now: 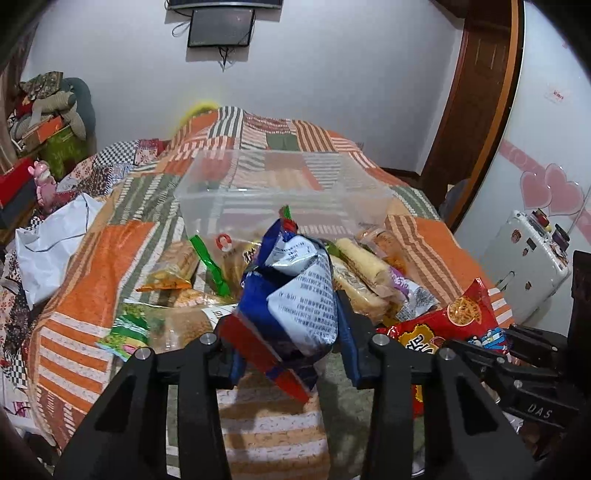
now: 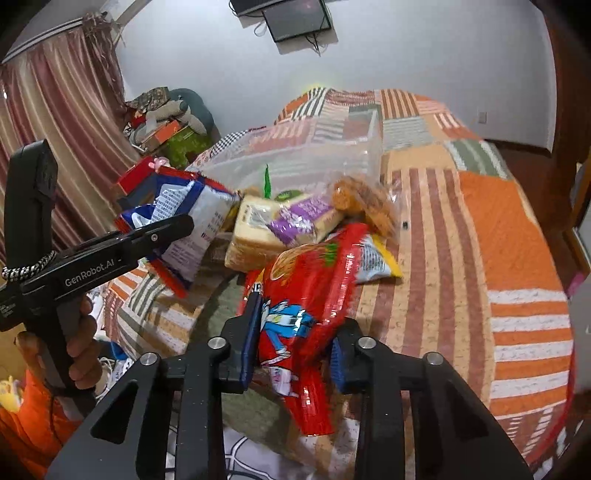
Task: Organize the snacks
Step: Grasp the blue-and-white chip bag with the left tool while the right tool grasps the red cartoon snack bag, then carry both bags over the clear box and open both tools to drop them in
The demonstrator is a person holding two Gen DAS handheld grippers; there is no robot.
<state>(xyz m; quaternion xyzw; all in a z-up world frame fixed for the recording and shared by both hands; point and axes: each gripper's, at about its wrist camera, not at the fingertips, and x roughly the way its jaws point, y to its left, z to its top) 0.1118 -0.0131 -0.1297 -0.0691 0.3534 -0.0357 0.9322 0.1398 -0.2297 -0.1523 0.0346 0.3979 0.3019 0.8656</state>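
Snacks sit in a messy pile [image 1: 258, 273] on the bed, right in front of a clear plastic box [image 1: 280, 192]. I hold two of them up. My left gripper [image 1: 286, 328] has its jaws squeezed tight on a blue and silver bag [image 1: 295, 291], which stands tall above the pile with its red edge hanging down. My right gripper [image 2: 295, 332] has its jaws pinched on a red snack bag [image 2: 306, 280] with a blue cartoon figure on it. That bag is lifted at my end and its far end touches the pile.

Just behind the red bag I see a pack of sliced bread [image 2: 255, 229], a purple wrapper [image 2: 299, 221] and a bag of brown crunchy bits [image 2: 365, 203]. A green wrapper [image 1: 210, 264] and a long yellow pack [image 1: 364, 264] lie in the pile too.

The clear box is behind the pile. I cannot tell if anything is in it.

The bed has a quilt [image 2: 498, 240] with orange, green and white stripes. A hand [image 2: 79, 339] grips the handle of the left gripper. Curtains [image 2: 48, 122] hang at the left, and a dark screen [image 1: 221, 26] is on the wall.
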